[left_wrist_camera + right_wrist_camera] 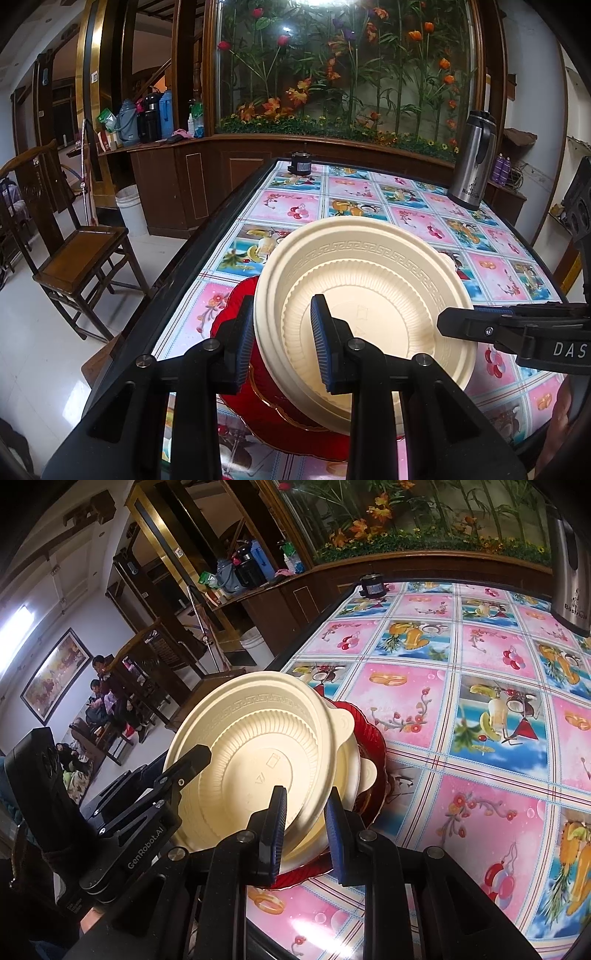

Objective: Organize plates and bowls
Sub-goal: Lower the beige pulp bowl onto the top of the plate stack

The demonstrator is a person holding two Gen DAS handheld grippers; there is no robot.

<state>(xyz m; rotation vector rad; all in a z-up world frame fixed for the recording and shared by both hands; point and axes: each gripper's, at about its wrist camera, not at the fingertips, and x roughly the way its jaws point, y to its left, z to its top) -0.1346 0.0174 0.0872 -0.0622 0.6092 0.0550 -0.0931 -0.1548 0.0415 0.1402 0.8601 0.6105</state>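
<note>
Two grippers hold one cream bowl [364, 295], tilted above the red plate [236, 317] near the surface [406, 206] edge. We keep the left gripper [282, 343] fingers and right gripper [304, 830] fingers narrowly parted, each pair clamped on the rim. This appears to be the stacking step. Next, we level and lower the bowl.

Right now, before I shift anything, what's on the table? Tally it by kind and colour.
cream bowls: 2 that show, nested and tilted
red plate: 1, under the bowls
steel flask: 1
small black object at the far edge: 1
Total: 5
</note>
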